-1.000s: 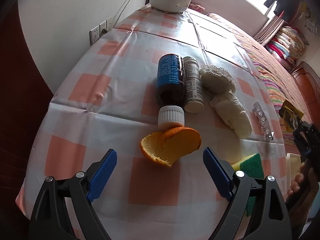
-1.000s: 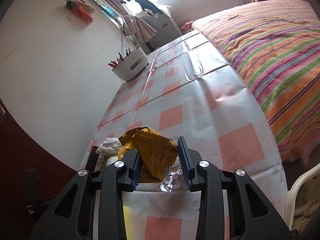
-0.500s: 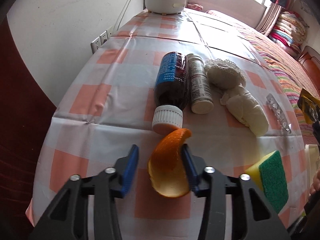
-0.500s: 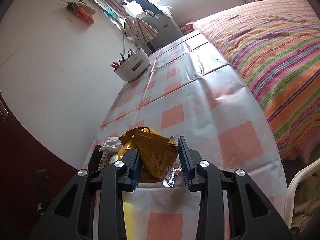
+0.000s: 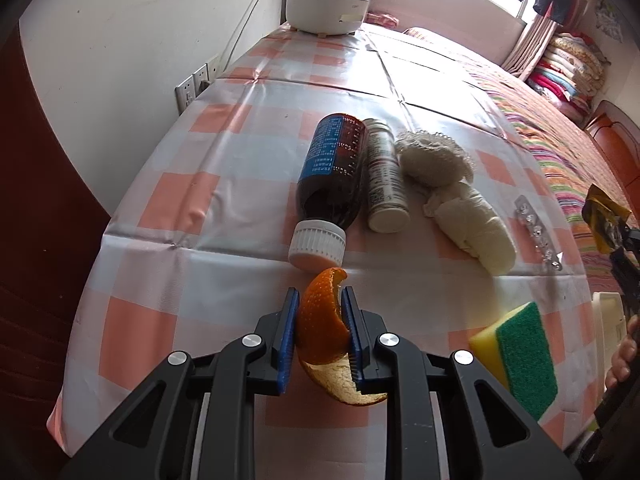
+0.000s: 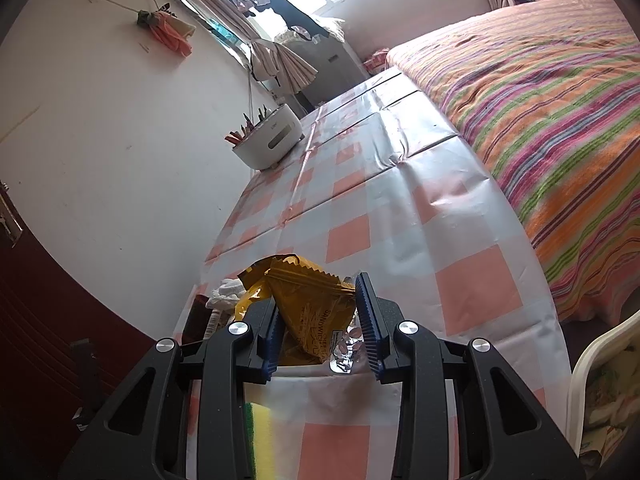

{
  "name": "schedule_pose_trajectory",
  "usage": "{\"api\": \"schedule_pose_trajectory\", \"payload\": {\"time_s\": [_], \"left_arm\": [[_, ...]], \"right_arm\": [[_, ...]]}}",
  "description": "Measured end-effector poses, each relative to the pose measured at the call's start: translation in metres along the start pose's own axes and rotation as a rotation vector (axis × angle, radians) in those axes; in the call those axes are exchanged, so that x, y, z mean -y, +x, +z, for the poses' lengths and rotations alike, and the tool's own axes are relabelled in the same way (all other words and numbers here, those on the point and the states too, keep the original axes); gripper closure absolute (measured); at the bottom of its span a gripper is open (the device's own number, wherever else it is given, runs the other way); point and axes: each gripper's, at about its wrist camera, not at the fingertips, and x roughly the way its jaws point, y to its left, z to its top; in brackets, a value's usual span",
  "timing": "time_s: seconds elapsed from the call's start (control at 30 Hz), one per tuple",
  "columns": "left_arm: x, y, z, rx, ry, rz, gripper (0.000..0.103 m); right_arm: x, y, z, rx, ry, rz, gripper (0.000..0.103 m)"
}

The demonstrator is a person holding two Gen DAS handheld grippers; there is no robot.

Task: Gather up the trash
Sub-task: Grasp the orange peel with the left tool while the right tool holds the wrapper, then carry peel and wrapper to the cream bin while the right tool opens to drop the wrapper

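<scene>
A curled orange peel point(image 5: 320, 332) stands on edge at the near end of the checked table point(image 5: 240, 140). My left gripper point(image 5: 320, 296) is closing on it, and both blue pads press its sides. In the right wrist view my right gripper point(image 6: 318, 296) is shut on a crumpled yellow snack wrapper point(image 6: 312, 300), held above the table's near edge. That wrapper point(image 5: 600, 216) and the right gripper point(image 5: 624, 248) also show at the right edge of the left wrist view, with a person's fingers below them.
Beyond the peel lie a dark bottle point(image 5: 334, 172), a small white bottle point(image 5: 384, 184), a mesh pad point(image 5: 434, 156), crumpled tissue point(image 5: 468, 228) and a blister pack point(image 5: 538, 234). A yellow-green sponge point(image 5: 516, 356) lies near right. A white holder point(image 5: 328, 12) stands far back. A striped bed point(image 6: 540, 80) runs alongside.
My left gripper's jaws went from wide apart around the flat-lying peel to pressed against it, folding it upright. The right gripper keeps its hold on the wrapper and has barely shifted.
</scene>
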Motion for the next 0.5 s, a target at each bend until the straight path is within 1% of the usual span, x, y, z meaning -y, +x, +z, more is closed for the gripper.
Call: {"api": "schedule_pose_trajectory", "payload": {"time_s": [0.2, 0.5], "left_arm": [[0.006, -0.01, 0.002, 0.017, 0.006, -0.047, 0.082], [0.035, -0.018, 0.005, 0.035, 0.043, -0.09, 0.082]], "right_arm": [[0.0, -0.011, 0.001, 0.019, -0.017, -0.005, 0.071], [0.014, -0.038, 0.002, 0.056, -0.013, -0.029, 0.071]]}}
